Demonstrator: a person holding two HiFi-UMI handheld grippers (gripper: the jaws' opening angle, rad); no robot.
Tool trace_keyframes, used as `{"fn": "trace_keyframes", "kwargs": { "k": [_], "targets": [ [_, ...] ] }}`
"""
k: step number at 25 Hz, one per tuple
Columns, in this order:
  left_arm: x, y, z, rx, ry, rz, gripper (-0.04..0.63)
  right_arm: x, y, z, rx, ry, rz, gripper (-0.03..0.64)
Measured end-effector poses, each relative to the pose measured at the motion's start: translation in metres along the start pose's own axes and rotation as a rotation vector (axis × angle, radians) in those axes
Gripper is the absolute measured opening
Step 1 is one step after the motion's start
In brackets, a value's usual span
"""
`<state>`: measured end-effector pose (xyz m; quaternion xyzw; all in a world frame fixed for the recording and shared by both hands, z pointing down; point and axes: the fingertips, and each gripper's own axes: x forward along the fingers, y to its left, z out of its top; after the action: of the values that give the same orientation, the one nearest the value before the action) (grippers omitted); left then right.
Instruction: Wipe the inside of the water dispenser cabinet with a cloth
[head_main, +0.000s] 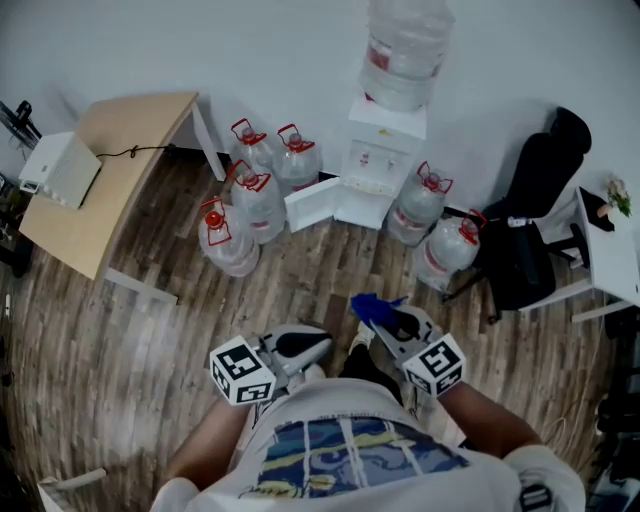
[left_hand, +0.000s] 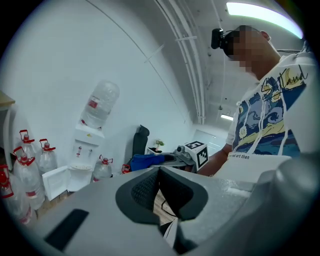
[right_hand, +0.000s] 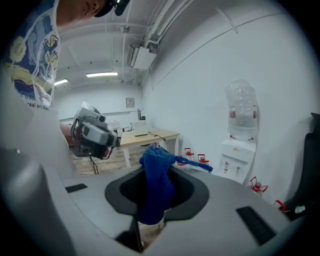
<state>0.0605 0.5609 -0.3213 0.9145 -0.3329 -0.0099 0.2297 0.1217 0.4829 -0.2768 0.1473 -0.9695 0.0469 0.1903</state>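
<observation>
The white water dispenser (head_main: 385, 150) stands against the far wall with a big bottle (head_main: 405, 45) on top. Its lower cabinet door (head_main: 312, 202) is swung open to the left. My right gripper (head_main: 388, 320) is shut on a blue cloth (head_main: 371, 306), held low in front of my body and well short of the dispenser. In the right gripper view the cloth (right_hand: 155, 185) hangs bunched between the jaws, with the dispenser (right_hand: 237, 155) far off. My left gripper (head_main: 316, 346) is beside it, jaws shut with nothing in them (left_hand: 160, 172).
Several water jugs with red caps (head_main: 245, 205) (head_main: 440, 225) stand on the wooden floor on both sides of the dispenser. A wooden desk (head_main: 110, 170) is at the left. A black chair (head_main: 530, 220) and a white table (head_main: 610, 250) are at the right.
</observation>
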Motion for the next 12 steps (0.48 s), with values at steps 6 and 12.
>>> {"fn": "trace_keyframes", "kwargs": {
  "k": [6, 12],
  "targets": [
    [-0.009, -0.01, -0.002, 0.001, -0.005, 0.002, 0.003, -0.008, 0.012, 0.003, -0.009, -0.003, -0.005, 0.081],
    [-0.015, -0.017, -0.006, 0.006, -0.006, 0.002, 0.003, -0.012, 0.022, 0.005, -0.018, -0.007, -0.001, 0.081]
  ]
}}
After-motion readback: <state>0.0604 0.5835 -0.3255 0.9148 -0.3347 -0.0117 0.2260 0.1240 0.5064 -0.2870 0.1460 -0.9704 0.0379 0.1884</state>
